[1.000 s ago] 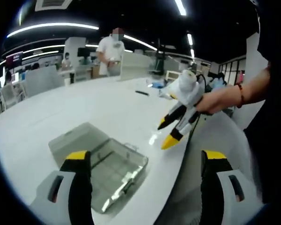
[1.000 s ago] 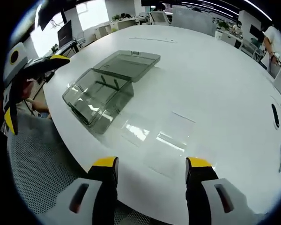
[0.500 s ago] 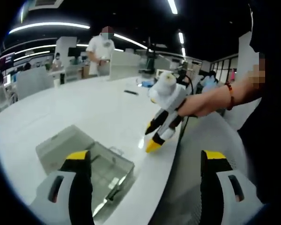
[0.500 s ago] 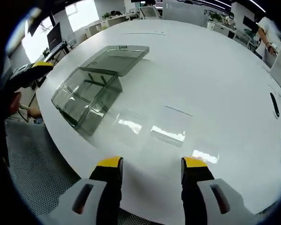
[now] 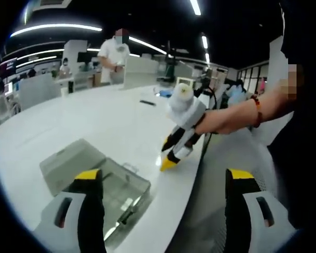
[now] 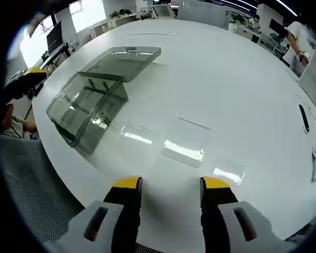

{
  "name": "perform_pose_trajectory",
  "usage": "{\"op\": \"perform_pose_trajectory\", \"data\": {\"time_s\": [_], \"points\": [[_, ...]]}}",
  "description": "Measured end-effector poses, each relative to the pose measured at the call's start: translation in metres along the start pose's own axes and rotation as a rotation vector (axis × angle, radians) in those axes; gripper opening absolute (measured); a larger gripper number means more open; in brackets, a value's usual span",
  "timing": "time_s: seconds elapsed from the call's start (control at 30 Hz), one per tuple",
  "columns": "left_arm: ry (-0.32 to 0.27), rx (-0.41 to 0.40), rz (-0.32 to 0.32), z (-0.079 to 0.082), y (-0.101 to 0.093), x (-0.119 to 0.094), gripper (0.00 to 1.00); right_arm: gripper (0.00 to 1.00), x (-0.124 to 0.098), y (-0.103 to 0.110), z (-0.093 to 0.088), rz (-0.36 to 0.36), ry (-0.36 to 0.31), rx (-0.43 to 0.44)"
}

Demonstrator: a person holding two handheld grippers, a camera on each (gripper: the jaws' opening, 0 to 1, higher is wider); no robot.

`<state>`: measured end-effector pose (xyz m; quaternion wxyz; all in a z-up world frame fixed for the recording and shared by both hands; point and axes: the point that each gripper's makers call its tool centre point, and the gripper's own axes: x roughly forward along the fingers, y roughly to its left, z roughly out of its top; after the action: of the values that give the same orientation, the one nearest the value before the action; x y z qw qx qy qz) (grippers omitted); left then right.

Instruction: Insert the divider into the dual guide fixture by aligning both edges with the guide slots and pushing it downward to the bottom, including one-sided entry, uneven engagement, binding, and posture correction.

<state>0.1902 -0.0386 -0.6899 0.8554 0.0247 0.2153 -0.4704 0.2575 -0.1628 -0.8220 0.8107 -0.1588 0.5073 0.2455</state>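
We judge the task barely begun: the divider (image 6: 183,143), a clear flat sheet that is hard to make out against the white table (image 6: 242,79), lies loose on the surface just ahead of the right hand-held gripper (image 6: 166,184), whose yellow-tipped jaws stand spread with nothing between them. A second clear sheet (image 6: 139,134) seems to lie just beside it, nearer the box (the glare makes the edges uncertain, so we cannot say whether these are two pieces or more). The dual guide fixture (image 6: 84,105), a smoky transparent box with its lid (image 6: 127,59) folded open behind it, sits near the table edge, apart from the sheets, and we see nothing standing upright in its slots. In the left gripper view the left hand-held gripper (image 5: 166,182) also hangs spread and empty, above the fixture (image 5: 118,192) at the table edge, while the right hand-held gripper (image 5: 175,150) comes in from the right, held by a hand (image 5: 221,118), its tips pointing down at the table (image 5: 84,121). Everything is left to do: picking up the divider, aligning both edges with the slots and pushing it to the bottom. Nothing blocks the path between sheet and box; a small dark object (image 6: 304,117) lies well apart at the far side, and a person (image 5: 115,58) stands beyond the table. The flat, thin sheet will likely be awkward to lift off the smooth surface.
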Motion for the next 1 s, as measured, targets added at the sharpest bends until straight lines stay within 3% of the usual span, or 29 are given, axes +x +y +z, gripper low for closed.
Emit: {"op": "perform_pose_trajectory", "data": {"time_s": [0.2, 0.37, 1.0], "points": [[0.007, -0.001, 0.002, -0.002, 0.0, 0.001, 0.95, 0.41, 0.0, 0.0, 0.0, -0.005, -0.004, 0.013], [0.009, 0.0, 0.001, -0.002, -0.001, 0.002, 0.94, 0.31, -0.002, -0.001, -0.001, -0.008, 0.01, 0.018], [-0.008, -0.043, 0.043, 0.006, 0.009, 0.006, 0.9, 0.28, -0.015, 0.002, 0.004, -0.004, -0.044, 0.03]]}}
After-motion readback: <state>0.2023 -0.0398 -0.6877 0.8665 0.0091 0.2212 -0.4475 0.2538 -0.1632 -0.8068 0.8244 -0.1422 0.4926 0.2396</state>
